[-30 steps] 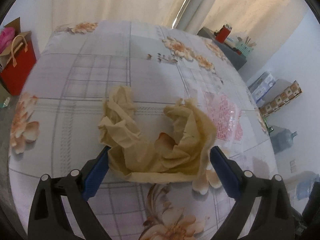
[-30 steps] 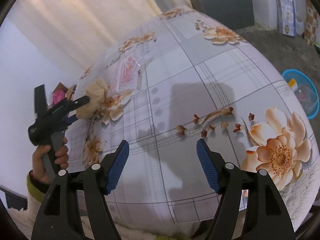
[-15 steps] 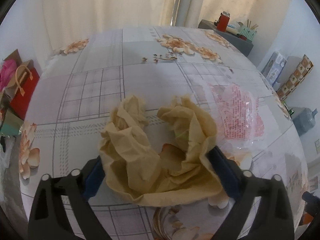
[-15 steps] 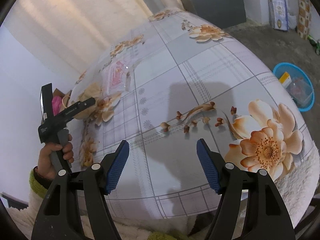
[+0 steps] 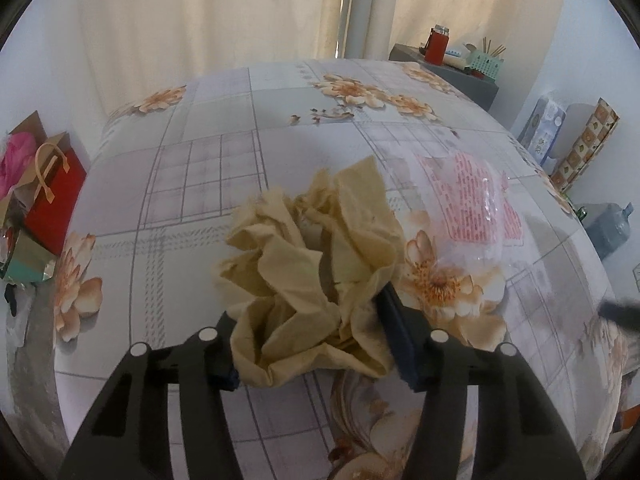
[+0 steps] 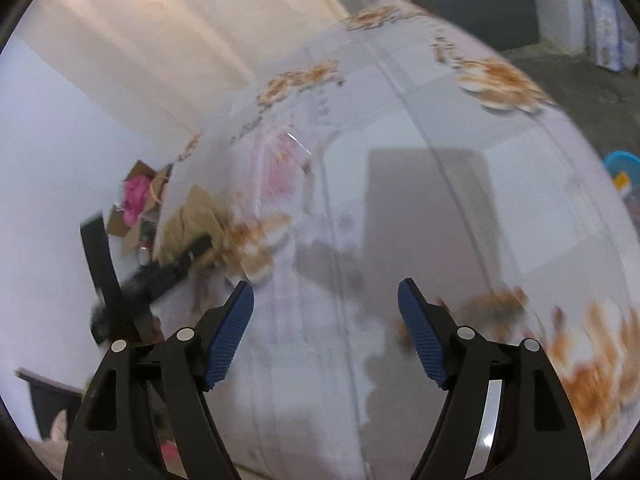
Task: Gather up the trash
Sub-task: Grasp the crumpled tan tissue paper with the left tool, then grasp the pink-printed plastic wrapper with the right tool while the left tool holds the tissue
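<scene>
A crumpled tan paper [image 5: 316, 280] lies bunched between the fingers of my left gripper [image 5: 312, 340], which is shut on it above the flowered tablecloth [image 5: 208, 168]. A clear plastic wrapper with pink print [image 5: 472, 204] lies on the cloth just to the right of it. My right gripper [image 6: 326, 336] is open and empty over the cloth. In its blurred view the left gripper with the tan paper [image 6: 192, 220] shows at the left, and the plastic wrapper [image 6: 280, 168] lies beyond it.
A red gift bag [image 5: 52, 196] and other bags stand off the table's left edge. A grey cabinet [image 5: 448, 76] with a red jar stands at the back right. A blue basin [image 6: 622, 168] sits on the floor at the right.
My left gripper has closed, squeezing the tan paper into a tighter bunch. My right gripper has swung left toward the left gripper; its view is now blurred.
</scene>
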A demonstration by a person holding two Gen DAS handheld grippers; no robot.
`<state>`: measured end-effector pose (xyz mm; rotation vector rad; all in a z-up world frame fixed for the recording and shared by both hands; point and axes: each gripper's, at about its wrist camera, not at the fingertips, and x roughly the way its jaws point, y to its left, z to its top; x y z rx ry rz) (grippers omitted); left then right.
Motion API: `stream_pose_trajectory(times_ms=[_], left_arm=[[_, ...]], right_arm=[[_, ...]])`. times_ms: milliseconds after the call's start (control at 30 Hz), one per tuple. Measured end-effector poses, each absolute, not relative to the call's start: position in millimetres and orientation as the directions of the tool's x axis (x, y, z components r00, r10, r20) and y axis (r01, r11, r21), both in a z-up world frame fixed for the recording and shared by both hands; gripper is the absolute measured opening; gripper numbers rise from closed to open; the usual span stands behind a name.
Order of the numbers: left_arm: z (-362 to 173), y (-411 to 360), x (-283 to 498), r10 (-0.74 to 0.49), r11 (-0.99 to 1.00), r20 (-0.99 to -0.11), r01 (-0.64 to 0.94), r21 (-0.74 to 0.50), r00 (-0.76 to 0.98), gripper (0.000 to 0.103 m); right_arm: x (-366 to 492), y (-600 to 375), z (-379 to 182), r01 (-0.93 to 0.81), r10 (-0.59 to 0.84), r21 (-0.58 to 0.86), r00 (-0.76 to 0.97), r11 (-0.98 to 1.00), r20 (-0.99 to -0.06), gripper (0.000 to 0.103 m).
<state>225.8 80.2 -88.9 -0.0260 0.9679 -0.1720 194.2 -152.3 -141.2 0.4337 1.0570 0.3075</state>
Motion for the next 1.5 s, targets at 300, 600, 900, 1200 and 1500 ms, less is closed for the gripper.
stream_pose_trajectory(times_ms=[300,600,900,1200,1500], left_arm=[[-89.0,78.9,221.2,-0.166,0.985,-0.826,0.133,-0.110,0.539,0.055],[-89.6,73.4,218.7,-0.135,0.989,-0.827,0.124,-0.080,0.546,0.055],[-90.5,71.7,215.0,-0.124,0.990,-0.825,0.130,-0.061,0.551,0.055],[-90.6,71.8,214.8,-0.125,0.989,-0.824,0.131,-0.062,0.552,0.055],[-89.8,70.9,214.4,-0.122,0.990,-0.823,0.132,-0.058,0.554,0.055]], right_arm=[[292.1,-116.4,-157.3,0.010,0.448,0.489,0.382,0.872,-0.808,0.074],[319.8,-83.8,-162.5,-0.031,0.357,0.374,0.382,0.927,-0.852,0.079],[321.6,-55.0,-163.1,-0.103,0.207,0.180,0.420,0.978,-0.884,0.063],[316.6,-55.9,-163.5,-0.140,0.161,0.111,0.423,0.984,-0.892,0.040],[298.8,-70.8,-162.0,-0.143,0.180,0.132,0.414,0.981,-0.892,0.036]])
